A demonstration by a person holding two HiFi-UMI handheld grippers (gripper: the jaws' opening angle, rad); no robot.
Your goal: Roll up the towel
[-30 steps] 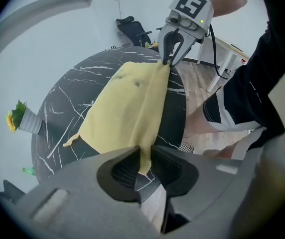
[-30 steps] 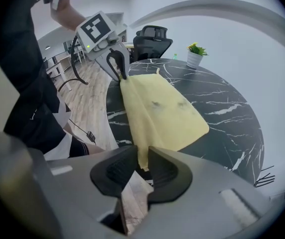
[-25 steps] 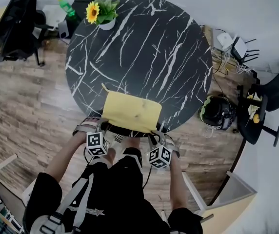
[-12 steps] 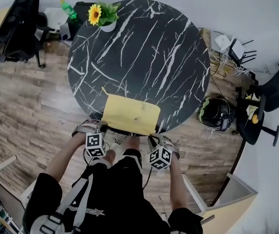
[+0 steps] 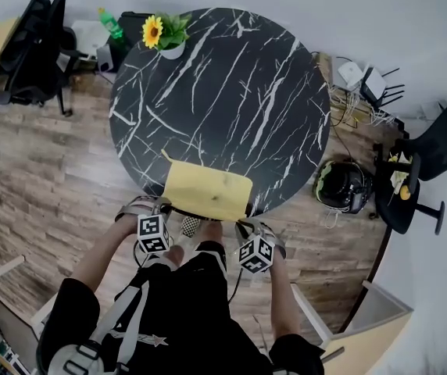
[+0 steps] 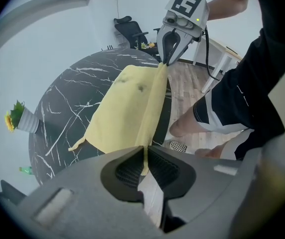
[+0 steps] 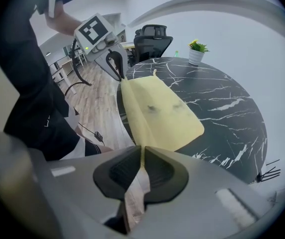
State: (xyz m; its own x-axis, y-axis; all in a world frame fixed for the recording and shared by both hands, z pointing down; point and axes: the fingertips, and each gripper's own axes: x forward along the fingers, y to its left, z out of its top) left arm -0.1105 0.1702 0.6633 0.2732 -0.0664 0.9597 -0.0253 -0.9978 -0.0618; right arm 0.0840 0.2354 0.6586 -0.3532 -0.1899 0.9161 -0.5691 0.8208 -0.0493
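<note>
A yellow towel [image 5: 208,191] lies flat at the near edge of the round black marble table [image 5: 231,92]. My left gripper [image 5: 163,208] is shut on the towel's near left corner. My right gripper [image 5: 247,220] is shut on the near right corner; its jaws have just been closing, and the towel's edge is between them. In the left gripper view the near edge of the towel [image 6: 127,108] runs taut from my left gripper [image 6: 145,159] to the right gripper [image 6: 168,59]. The right gripper view shows the towel [image 7: 157,108] stretched from my right gripper [image 7: 142,156] to the left gripper [image 7: 116,69].
A potted sunflower [image 5: 161,33] stands at the table's far left edge. A green bottle [image 5: 108,18] and a black office chair [image 5: 28,45] are on the floor beyond it. At the right are a black helmet-like object [image 5: 345,186], another chair [image 5: 427,162] and cables [image 5: 360,76].
Both grippers stay at the towel's near corners. The head view has shifted slightly, so table and towel sit a little lower in the picture.
</note>
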